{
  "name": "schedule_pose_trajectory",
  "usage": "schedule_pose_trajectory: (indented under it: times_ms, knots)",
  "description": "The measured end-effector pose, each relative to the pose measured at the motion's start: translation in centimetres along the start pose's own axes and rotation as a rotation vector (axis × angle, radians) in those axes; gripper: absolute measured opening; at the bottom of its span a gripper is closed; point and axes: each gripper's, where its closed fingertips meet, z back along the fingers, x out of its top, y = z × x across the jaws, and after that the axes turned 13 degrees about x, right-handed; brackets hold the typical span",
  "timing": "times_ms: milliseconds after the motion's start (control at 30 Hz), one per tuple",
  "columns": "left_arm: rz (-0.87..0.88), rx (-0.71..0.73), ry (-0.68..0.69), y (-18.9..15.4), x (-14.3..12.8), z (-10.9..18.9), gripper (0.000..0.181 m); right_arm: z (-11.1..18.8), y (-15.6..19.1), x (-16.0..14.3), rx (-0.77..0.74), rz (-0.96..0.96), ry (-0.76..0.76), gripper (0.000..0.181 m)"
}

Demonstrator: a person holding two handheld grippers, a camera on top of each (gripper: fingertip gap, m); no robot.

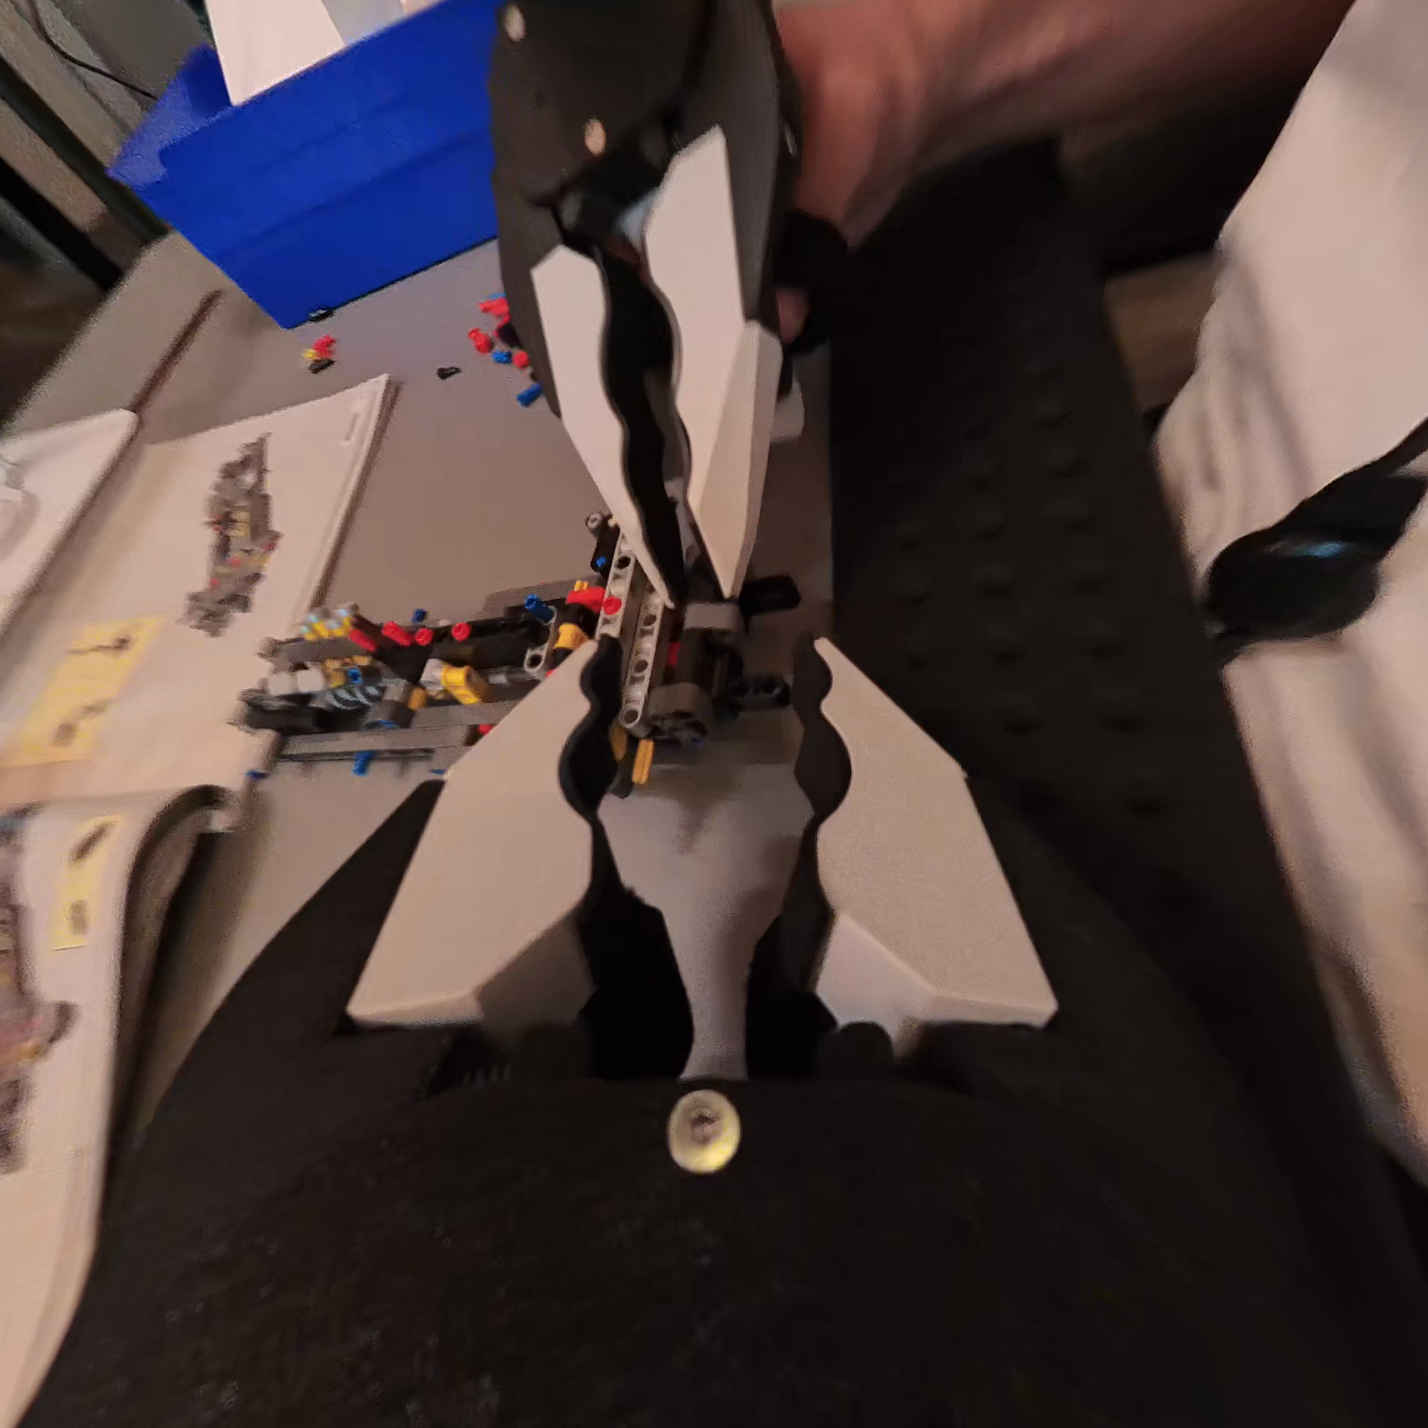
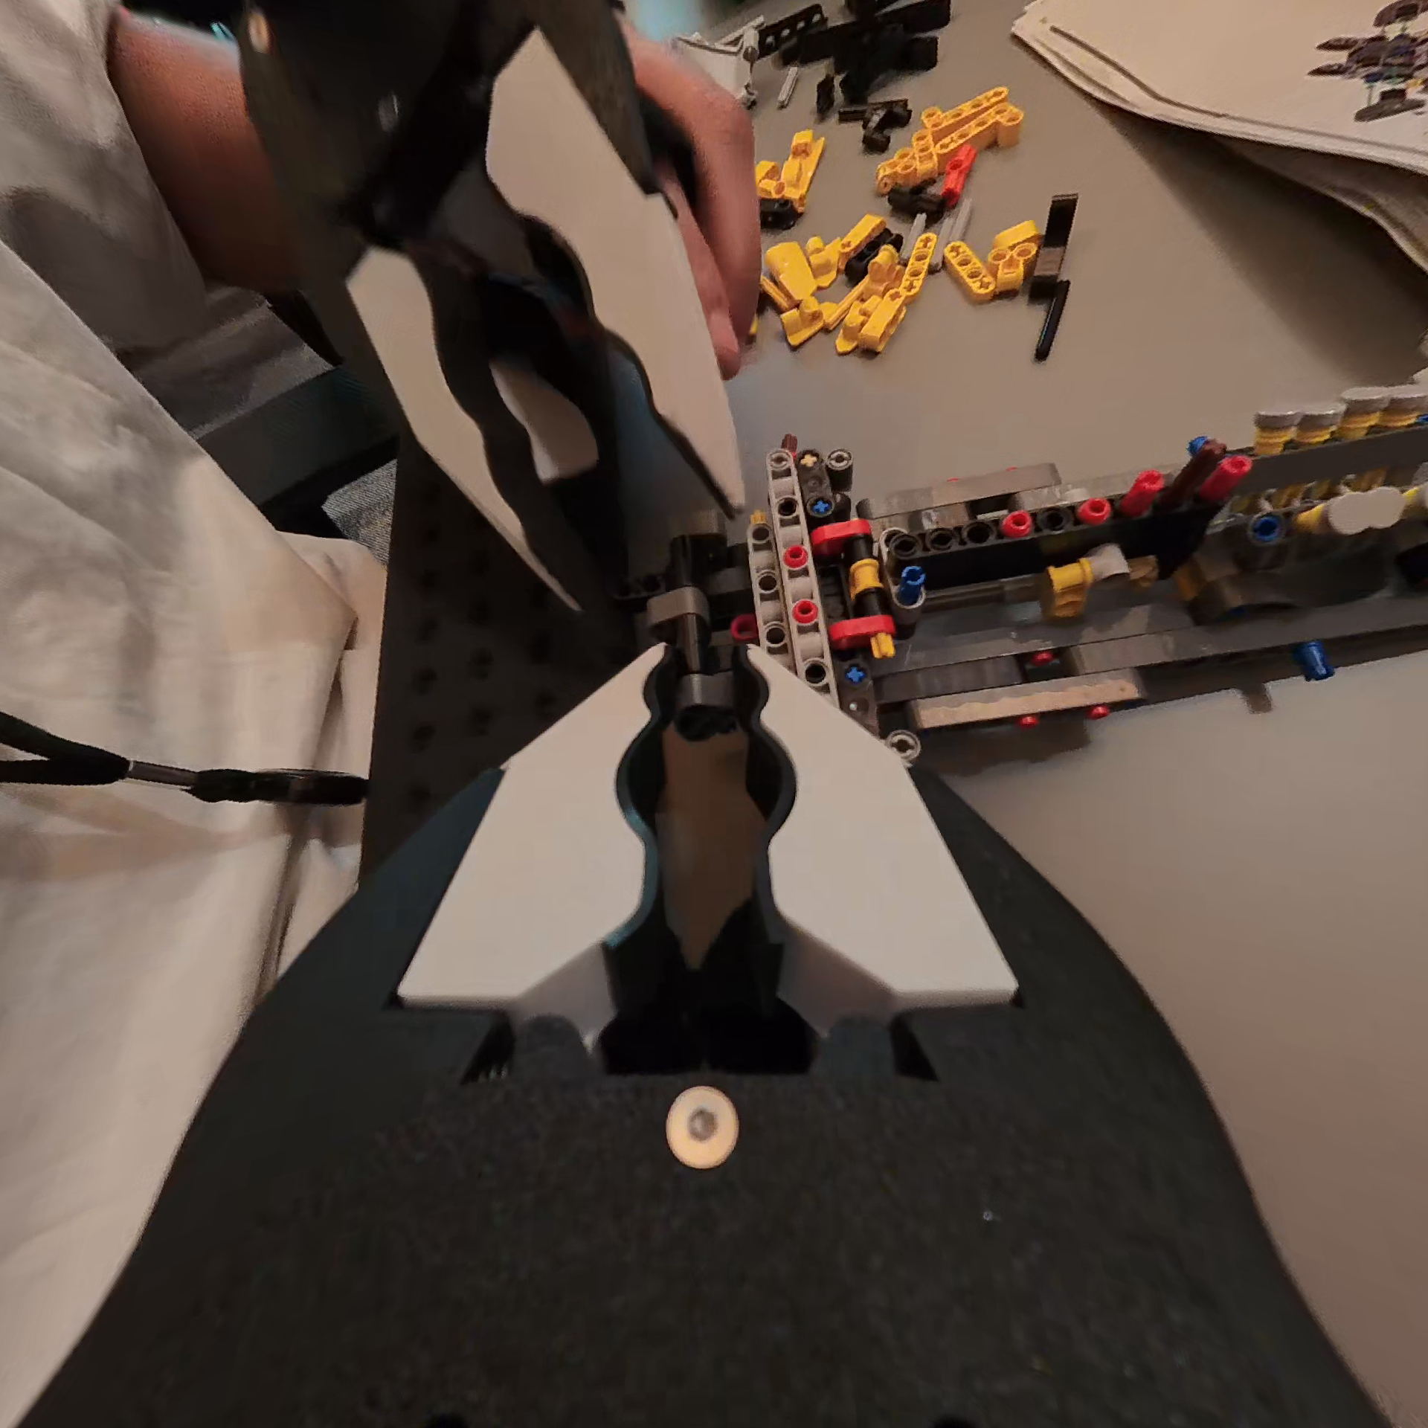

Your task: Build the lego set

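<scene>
A long grey and black Lego model [image 2: 1043, 556] with red, blue and yellow pins lies on the grey table; it also shows in the left wrist view [image 1: 402, 680]. My right gripper [image 2: 705, 657] is shut on a grey and black end piece [image 2: 699, 684] at the model's near end. In the left wrist view the right gripper [image 1: 699, 595] comes down from above onto that end. My left gripper [image 1: 705, 647] is open, its fingers either side of the same end, holding nothing. In the right wrist view the left gripper [image 2: 657, 555] hangs open just above the end piece.
A blue bin [image 1: 324, 178] stands at the back, with loose red and blue pins [image 1: 494, 340] in front of it. Open instruction pages [image 1: 255, 541] lie left of the model. A pile of yellow parts [image 2: 889, 255], black parts [image 2: 865, 46] and more pages [image 2: 1236, 93] lie beyond. A black perforated strip [image 1: 1004, 541] edges the table. My left and right fingertips are right by each other.
</scene>
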Motion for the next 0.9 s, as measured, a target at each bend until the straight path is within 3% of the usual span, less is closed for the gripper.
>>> schedule_pose_trajectory:
  times_ms: [100,367,533,633,900]
  knots:
    - [0.072,-0.103,-0.002,-0.4,0.3,0.0,0.039,-0.7,-0.2,-0.6,-0.011,0.014,0.014,0.013]
    - [-0.223,-0.201,0.083,-1.5,-2.5,-2.3,0.014,-1.4,-0.6,-1.3,-0.064,0.043,0.050,0.013]
    - [-0.204,-0.204,0.056,-1.8,-2.5,-2.9,0.014,-1.1,0.0,-0.3,-0.150,0.190,0.032,0.007]
    - [-0.173,-0.209,0.051,-1.8,-2.5,-3.0,0.014,-1.4,-0.3,-1.7,-0.145,0.171,0.134,0.013]
    - [-0.207,-0.176,0.006,-2.0,-2.5,-2.7,0.014,-1.4,-0.1,-1.8,-0.152,0.233,0.131,0.007]
